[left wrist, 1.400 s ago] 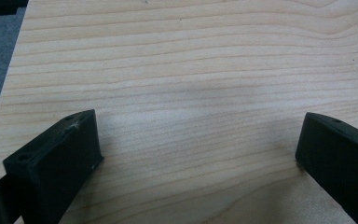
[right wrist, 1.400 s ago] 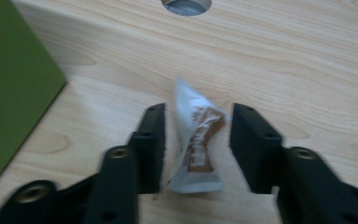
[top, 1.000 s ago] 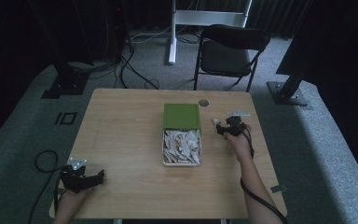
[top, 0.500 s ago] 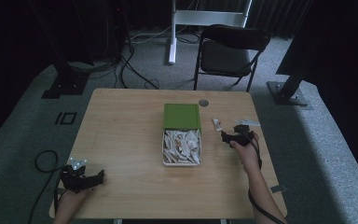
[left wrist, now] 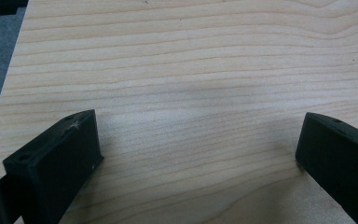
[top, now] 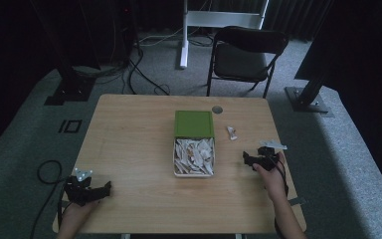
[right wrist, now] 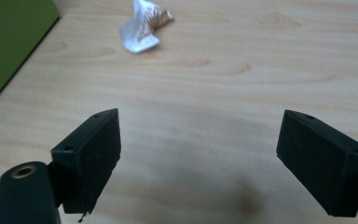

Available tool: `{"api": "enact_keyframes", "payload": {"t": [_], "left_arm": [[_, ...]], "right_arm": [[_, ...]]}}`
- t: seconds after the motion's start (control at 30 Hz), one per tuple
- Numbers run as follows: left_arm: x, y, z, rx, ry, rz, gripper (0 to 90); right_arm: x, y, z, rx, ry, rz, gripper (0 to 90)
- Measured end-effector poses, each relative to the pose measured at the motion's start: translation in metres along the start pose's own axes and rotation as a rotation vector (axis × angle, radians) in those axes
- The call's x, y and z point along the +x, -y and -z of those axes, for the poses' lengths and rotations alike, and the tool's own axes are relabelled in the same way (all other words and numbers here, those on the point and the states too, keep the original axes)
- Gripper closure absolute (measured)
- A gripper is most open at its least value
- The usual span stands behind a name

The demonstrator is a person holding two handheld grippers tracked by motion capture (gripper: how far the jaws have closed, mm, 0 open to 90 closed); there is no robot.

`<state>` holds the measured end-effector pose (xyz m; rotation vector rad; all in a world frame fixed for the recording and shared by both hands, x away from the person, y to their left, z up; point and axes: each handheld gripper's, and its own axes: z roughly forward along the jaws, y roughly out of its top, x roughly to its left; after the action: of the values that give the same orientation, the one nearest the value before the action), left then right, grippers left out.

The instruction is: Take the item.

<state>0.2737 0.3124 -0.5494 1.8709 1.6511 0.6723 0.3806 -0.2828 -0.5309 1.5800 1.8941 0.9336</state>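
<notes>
Here, a small crinkled wrapper lies on the bare wood of the table, just right of the green lid and apart from it. In the right gripper view the same wrapper sits at the far edge, silver with a brown patch, with the green lid to its left.

Near of the lid, touching it, a white tray holds a heap of pale scraps whose kind cannot be told. A small dark round disc sits on the table far of the lid's right corner.

The right gripper hangs low over the table, near of the wrapper and right of the tray, held by a hand. Its jaws stand wide apart with nothing but wood between them.

The left gripper rests at the near left corner of the table, well apart from the tray. Its jaws are also spread wide over bare wood.

Beyond the far edge of the table stands a dark folding chair on grey carpet.
</notes>
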Motion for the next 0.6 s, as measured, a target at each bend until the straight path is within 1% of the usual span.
{"api": "enact_keyframes", "payload": {"t": [0.17,0.2,0.3,0.33,0.4,0.47,0.53,0.6], "left_arm": [[0.000,0.000,0.000,0.002,0.000,-0.002,0.7],[0.000,0.000,0.000,0.002,0.000,-0.002,0.7],[0.000,0.000,0.000,0.001,0.000,0.000,0.7],[0.000,0.000,0.000,0.002,0.000,-0.002,0.7],[0.000,0.000,0.000,0.000,0.000,0.000,0.7],[0.000,0.000,0.000,0.000,0.000,0.000,0.7],[0.000,0.000,0.000,0.002,0.000,-0.002,0.7],[0.000,0.000,0.000,0.002,0.000,-0.002,0.7]], "right_arm": [[-0.006,0.012,0.011,-0.012,0.023,-0.014,13.4],[-0.007,0.014,0.013,-0.007,0.034,-0.010,13.5],[-0.010,0.021,0.017,0.000,0.038,-0.014,13.4],[-0.011,0.023,0.018,-0.002,0.050,-0.011,13.5],[-0.013,0.027,0.021,-0.007,0.055,-0.023,13.5],[-0.015,0.031,0.024,-0.007,0.075,-0.029,13.5],[-0.016,0.035,0.027,-0.007,0.080,-0.033,13.5],[-0.017,0.038,0.030,-0.009,0.093,-0.026,13.5]]}}
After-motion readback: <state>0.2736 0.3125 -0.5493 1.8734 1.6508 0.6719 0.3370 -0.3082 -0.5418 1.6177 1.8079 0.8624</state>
